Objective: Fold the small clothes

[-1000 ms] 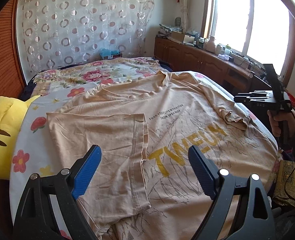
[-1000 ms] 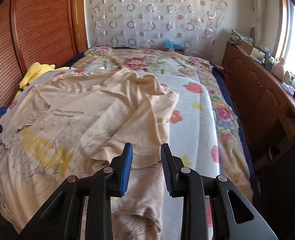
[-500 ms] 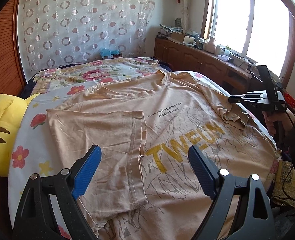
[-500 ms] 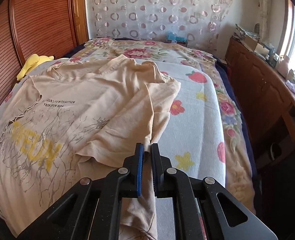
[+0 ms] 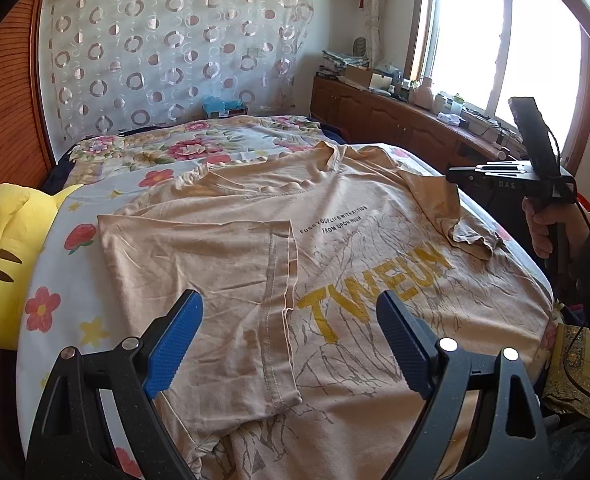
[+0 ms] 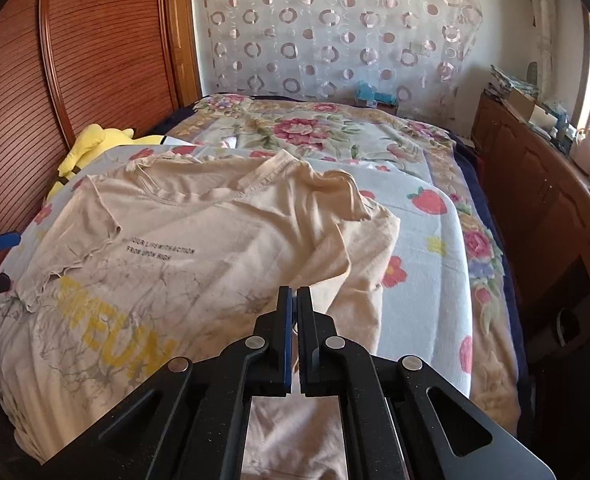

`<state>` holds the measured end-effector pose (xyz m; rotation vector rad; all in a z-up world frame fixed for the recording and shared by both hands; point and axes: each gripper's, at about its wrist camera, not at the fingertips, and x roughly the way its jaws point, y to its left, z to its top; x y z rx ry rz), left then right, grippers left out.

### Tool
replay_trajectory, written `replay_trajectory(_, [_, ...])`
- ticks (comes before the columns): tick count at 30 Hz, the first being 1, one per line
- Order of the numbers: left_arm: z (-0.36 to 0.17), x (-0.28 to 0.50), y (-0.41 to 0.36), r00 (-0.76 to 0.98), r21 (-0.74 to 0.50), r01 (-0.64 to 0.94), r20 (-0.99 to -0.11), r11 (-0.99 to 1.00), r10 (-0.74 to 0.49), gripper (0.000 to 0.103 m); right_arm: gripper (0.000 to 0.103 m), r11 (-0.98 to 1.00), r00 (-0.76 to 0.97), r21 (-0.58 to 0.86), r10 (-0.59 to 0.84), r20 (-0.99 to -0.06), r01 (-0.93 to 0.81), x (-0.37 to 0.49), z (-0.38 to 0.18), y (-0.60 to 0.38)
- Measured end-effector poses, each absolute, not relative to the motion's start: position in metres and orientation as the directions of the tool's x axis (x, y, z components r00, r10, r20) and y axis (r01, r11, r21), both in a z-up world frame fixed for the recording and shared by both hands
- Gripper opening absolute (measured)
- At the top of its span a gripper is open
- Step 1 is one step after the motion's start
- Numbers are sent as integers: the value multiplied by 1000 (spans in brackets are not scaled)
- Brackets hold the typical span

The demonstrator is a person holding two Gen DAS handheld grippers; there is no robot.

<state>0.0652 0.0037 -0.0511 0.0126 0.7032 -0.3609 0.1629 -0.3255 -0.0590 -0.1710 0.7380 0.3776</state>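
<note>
A beige T-shirt (image 5: 335, 264) lay spread face up across the flowered bed (image 6: 435, 240), its one sleeve already turned in over the chest, just ahead of the left claw (image 5: 289, 336). That claw hovered above the shirt with its blue jaws spread wide and nothing between them.

The right claw (image 6: 294, 312) had its jaws pressed together, having just closed, and a fold of the shirt's other side was pinched between the pads, the cloth rising in a ridge directly in front of its tips. In the left view the same claw (image 5: 461, 174) showed at the far right edge of the shirt, gripped by a hand (image 5: 543, 228), with the loose sleeve hanging from it.

The step in hand appeared to be folding the second side inward. The next move likely called for carrying the pinched edge across toward the printed lettering, laying it flat opposite the folded sleeve, then releasing. The left claw could usefully press the shirt down so it would not drag.
</note>
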Motion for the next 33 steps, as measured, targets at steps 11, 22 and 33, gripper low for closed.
replay_trajectory(11, [-52,66,10,701,-122,317,-638,941,-319,89,2,867,647,-45,334,-686,-496,199,-55,-240])
replay_trajectory(22, [-55,66,11,698,-134,312,-639,941,-322,89,14,877,657,-57,313,-686,-478,179,-56,-263])
replay_trajectory(33, [-56,64,6,695,-129,316,-643,940,-322,89,31,899,627,-51,260,-734,-434,109,-82,-307])
